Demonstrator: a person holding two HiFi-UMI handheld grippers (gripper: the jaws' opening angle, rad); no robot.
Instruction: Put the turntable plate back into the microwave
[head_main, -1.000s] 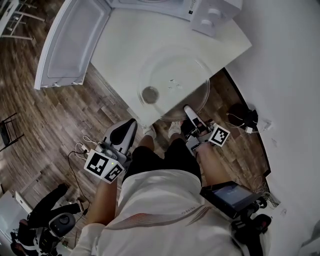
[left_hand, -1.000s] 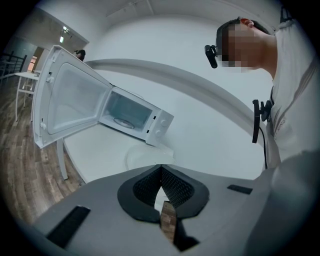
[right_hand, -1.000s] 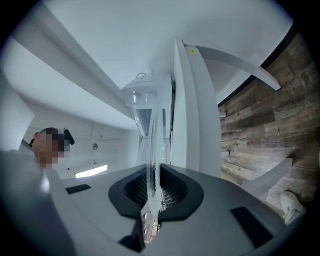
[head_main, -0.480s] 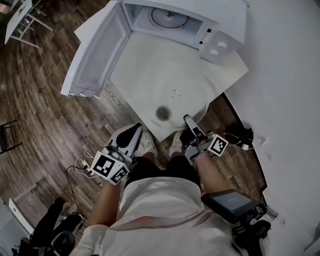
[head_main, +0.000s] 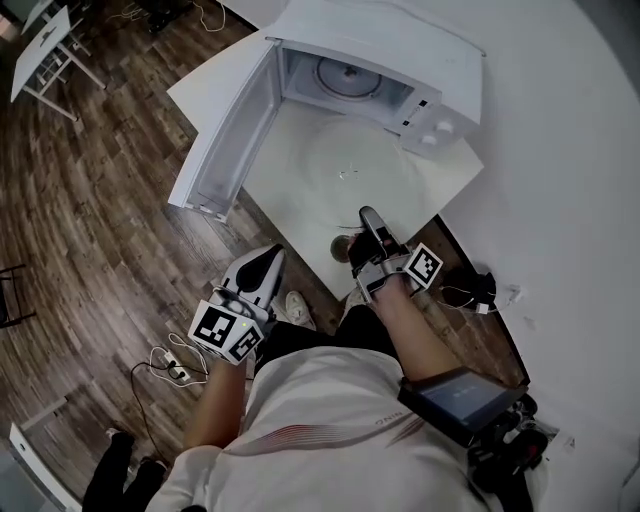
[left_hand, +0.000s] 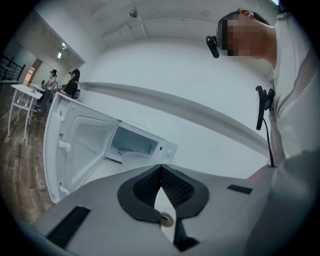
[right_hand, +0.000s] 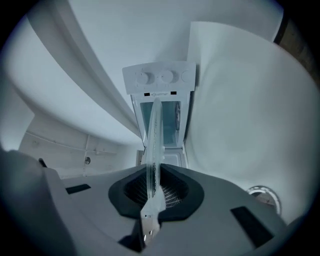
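The clear glass turntable plate (head_main: 352, 168) hangs roughly flat over the white table (head_main: 285, 195), just in front of the microwave (head_main: 400, 50). My right gripper (head_main: 368, 222) is shut on its near rim. In the right gripper view the plate (right_hand: 152, 145) shows edge-on between the pads, pointing at the microwave's open cavity (right_hand: 160, 122). Inside the cavity sits a round roller ring (head_main: 348, 78). My left gripper (head_main: 262, 268) hangs off the table's near left corner, shut, with nothing held; its pads (left_hand: 172, 185) meet at the tips.
The microwave door (head_main: 228, 130) stands swung open to the left, also in the left gripper view as door (left_hand: 80, 147). A small dark round object (head_main: 342, 245) sits by the table's front corner. Cables (head_main: 170, 362) lie on the wooden floor. A white wall runs along the right.
The right gripper has carried the plate forward and up toward the microwave. The left gripper has also moved forward. The microwave's open cavity has come fully into the head view.
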